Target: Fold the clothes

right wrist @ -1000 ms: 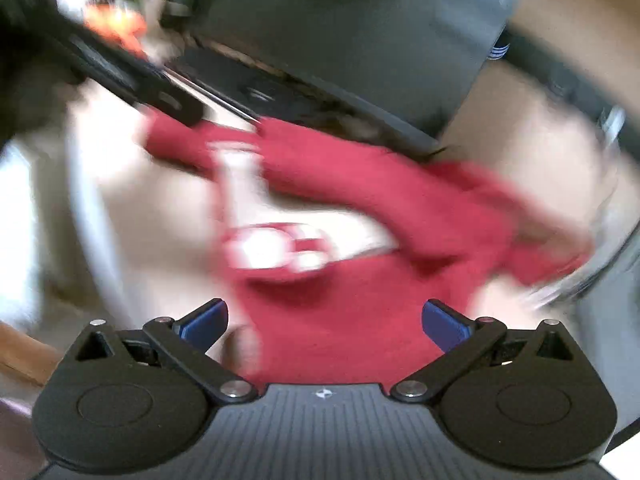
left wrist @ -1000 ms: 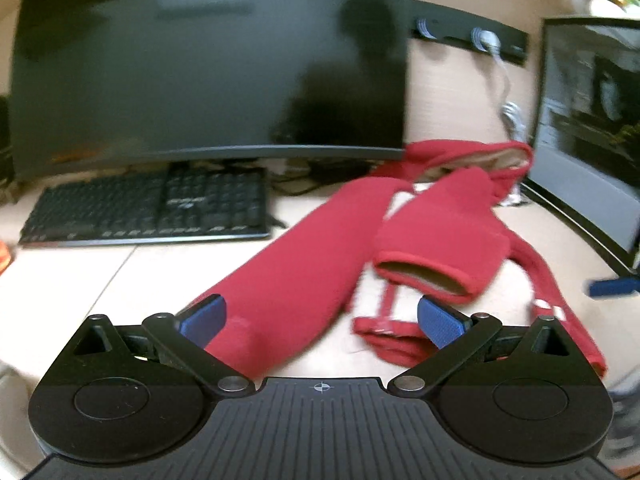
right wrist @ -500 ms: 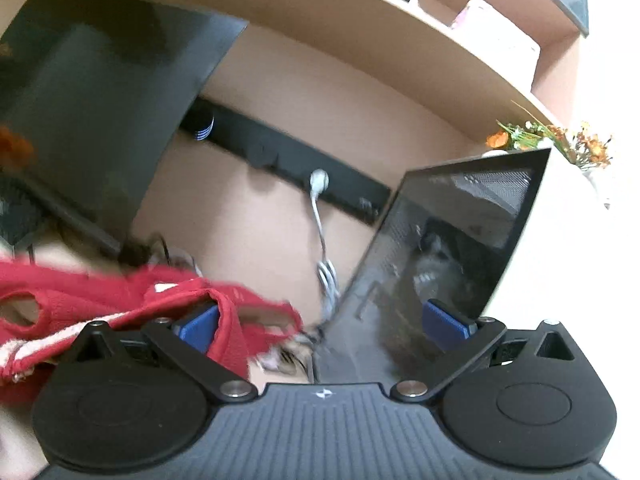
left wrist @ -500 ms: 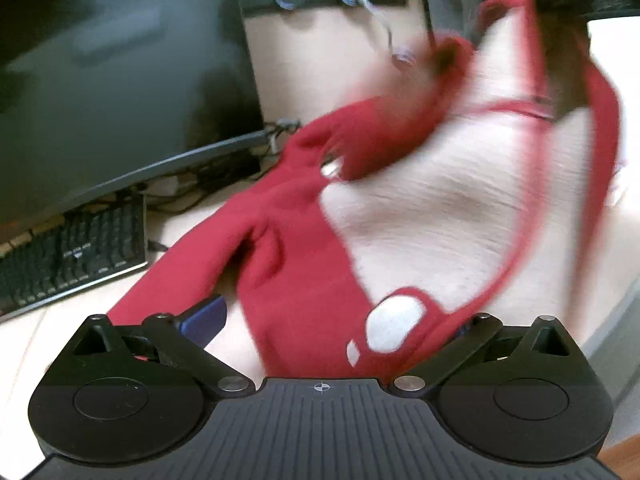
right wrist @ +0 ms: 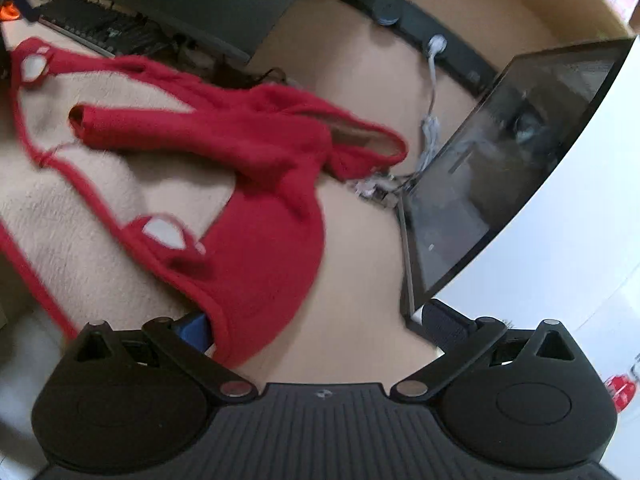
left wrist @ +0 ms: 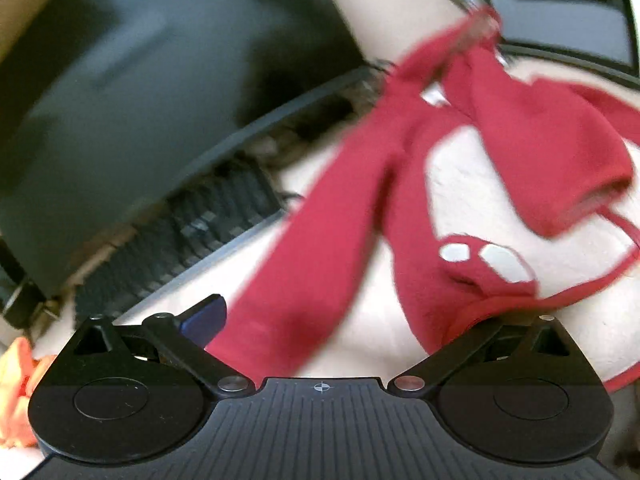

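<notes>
A red hooded garment with a cream lining (left wrist: pixel 532 148) lies spread open on the desk, lining up, sleeves folded across it. It also shows in the right wrist view (right wrist: pixel 256 148). My left gripper (left wrist: pixel 352 320) is open; its blue left fingertip (left wrist: pixel 204 316) shows, and the garment's red hem covers the right one. My right gripper (right wrist: pixel 320 320) is open, with the red hem corner draped by its left fingertip (right wrist: pixel 192 330). The jaws of neither gripper are closed on cloth.
A large dark monitor (left wrist: pixel 140 92) and a black keyboard (left wrist: pixel 192 236) stand behind the garment at the left. A second monitor (right wrist: pixel 500 160) stands at the right, with a white cable (right wrist: pixel 430 120) by the wall. An orange object (left wrist: pixel 16 392) lies at the far left.
Both grippers swung quickly. The garment was lifted and flung open, and now lies spread with its lining up. The right view turned from the wall back down to the desk.
</notes>
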Available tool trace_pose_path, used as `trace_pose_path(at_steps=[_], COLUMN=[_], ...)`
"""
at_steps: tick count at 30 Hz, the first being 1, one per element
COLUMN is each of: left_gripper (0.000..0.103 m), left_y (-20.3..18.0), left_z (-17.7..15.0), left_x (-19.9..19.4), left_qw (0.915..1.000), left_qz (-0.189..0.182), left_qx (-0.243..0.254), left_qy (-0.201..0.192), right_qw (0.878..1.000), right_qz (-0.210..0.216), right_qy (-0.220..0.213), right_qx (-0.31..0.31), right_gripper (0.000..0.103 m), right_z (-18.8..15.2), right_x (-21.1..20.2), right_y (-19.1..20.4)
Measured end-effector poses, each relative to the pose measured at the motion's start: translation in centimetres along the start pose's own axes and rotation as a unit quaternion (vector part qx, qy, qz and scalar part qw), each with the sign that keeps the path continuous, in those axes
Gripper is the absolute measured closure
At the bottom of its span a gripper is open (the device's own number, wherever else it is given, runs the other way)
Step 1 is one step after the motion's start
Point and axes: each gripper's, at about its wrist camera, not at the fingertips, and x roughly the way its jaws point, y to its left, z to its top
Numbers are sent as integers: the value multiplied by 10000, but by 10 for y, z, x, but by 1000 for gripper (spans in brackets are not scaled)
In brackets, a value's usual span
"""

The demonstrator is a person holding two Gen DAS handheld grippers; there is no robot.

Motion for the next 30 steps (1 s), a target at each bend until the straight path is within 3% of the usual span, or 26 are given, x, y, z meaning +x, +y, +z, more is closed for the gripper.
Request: trace_pose_path(at_steps=[5, 7, 8, 10, 11, 12, 13, 15, 16, 18, 20, 22, 24, 27, 30], left_gripper=[0, 0, 0, 0, 0, 0, 0, 0, 0, 0, 0, 0, 0, 0, 0], left_y=[4, 25, 40, 71, 88, 99, 108, 107, 99, 77, 55, 39, 25, 18, 28], left_z=[11, 47, 72, 119, 134, 137, 137, 118, 104, 70, 30, -1, -23, -36, -36], left_x=[9, 22, 16, 0, -25, -46, -65, -80, -77, -62, -43, -28, -23, -33, -47], left_qw=[9994, 9980, 9963, 9876, 9802, 9745, 9695, 9738, 9806, 9935, 9991, 9964, 9901, 9790, 9638], left_qz=[-272, -96, 222, 888, 1240, 1311, 1325, 1001, 788, 303, -164, -629, -1002, -1698, -2453], left_qx=[225, 585, 677, 750, 417, 132, -110, -295, -262, -107, -204, -446, -543, -537, -592], left_qy=[27, -213, -478, -1055, -1487, -1814, -2061, -2023, -1777, -1093, -322, 359, 819, 990, 854], right_qw=[9992, 9910, 9823, 9610, 9521, 9427, 9434, 9626, 9752, 9928, 9969, 9926, 9879, 9784, 9677], right_qz=[-46, -688, -1214, -1723, -1800, -1871, -1889, -1496, -1132, -402, 342, 1017, 1382, 1820, 2103], right_qy=[-379, -1049, -1377, -2123, -2379, -2615, -2582, -2104, -1725, -922, -287, 234, 435, 615, 554], right_qx=[-65, -477, -372, 424, 666, 891, 871, 829, 800, 653, 652, 620, 547, 767, 1274], right_gripper=[0, 0, 0, 0, 0, 0, 0, 0, 0, 0, 0, 0, 0, 0, 0], right_z=[45, 93, 123, 159, 158, 157, 149, 125, 107, 69, 39, 16, -1, -19, -33], right_x=[17, 22, 19, -16, -33, -48, -51, -40, -30, -10, 0, 5, -3, -14, -25], right_y=[-13, -29, -49, -90, -101, -111, -112, -105, -98, -79, -63, -46, -39, -45, -66])
